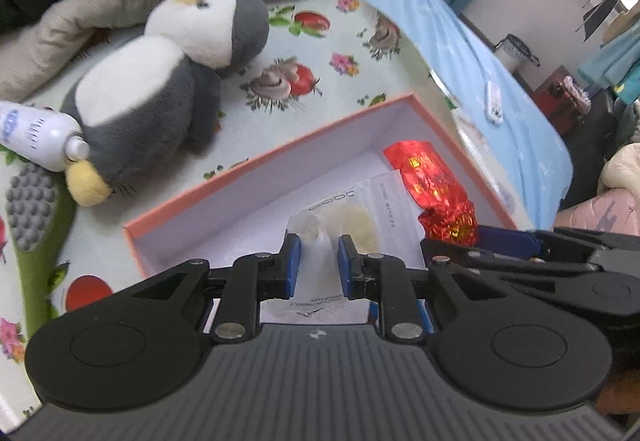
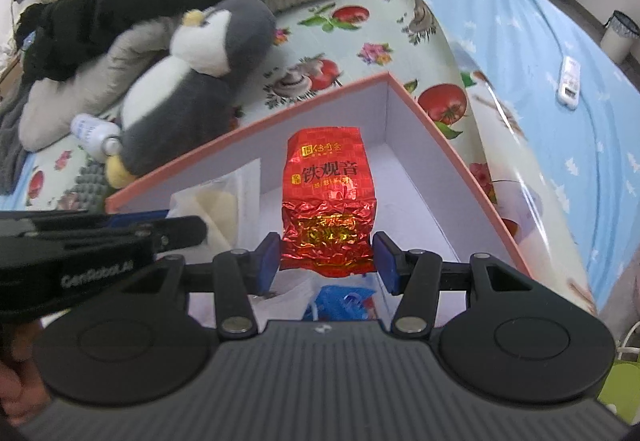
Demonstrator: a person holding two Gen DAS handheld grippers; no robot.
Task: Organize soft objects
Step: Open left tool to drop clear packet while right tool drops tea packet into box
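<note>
A crinkled red foil tea packet (image 2: 328,197) with gold lettering hangs upright between the right gripper's fingers (image 2: 267,261), over the open pink-edged box (image 2: 460,165) with white inner walls. To its left, a clear pouch (image 1: 348,213) with pale round pads inside sits pinched above the same box. Far left on the flowered bed lies a grey-and-white plush penguin (image 1: 160,81), on its back.
</note>
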